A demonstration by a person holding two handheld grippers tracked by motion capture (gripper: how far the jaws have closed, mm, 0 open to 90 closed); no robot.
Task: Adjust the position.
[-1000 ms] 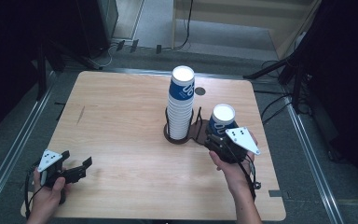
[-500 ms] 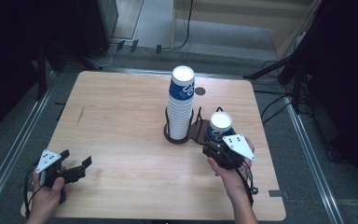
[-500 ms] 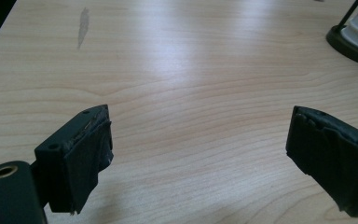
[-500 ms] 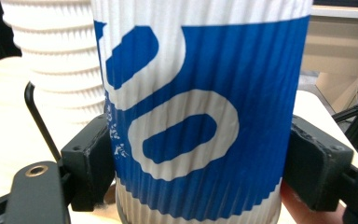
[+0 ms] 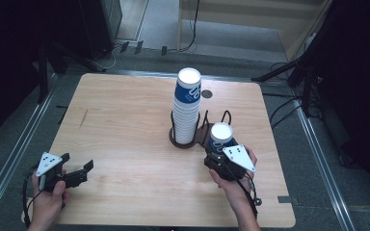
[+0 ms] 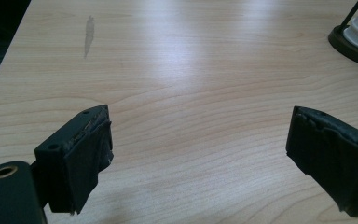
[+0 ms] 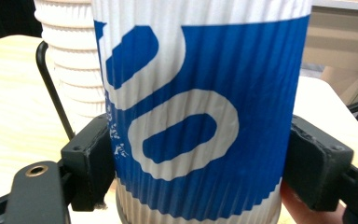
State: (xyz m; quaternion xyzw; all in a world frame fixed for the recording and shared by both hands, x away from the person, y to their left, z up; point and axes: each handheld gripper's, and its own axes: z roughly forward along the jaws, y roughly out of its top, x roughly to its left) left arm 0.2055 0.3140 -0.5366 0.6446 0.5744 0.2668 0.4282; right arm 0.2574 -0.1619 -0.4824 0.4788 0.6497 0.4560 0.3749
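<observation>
The blue and white paper cup stands upright between the jaws of the right gripper, which are clamped on its sides, just beside the cup stack in the black holder. The stack is to the cup's left. The left gripper waits wide open and empty, well apart at the table's near left edge.

Bare table lies open left of the cup stack in its wire holder. Both crowd the right gripper, just beside it.

Wooden table, dark streak near its left edge.
</observation>
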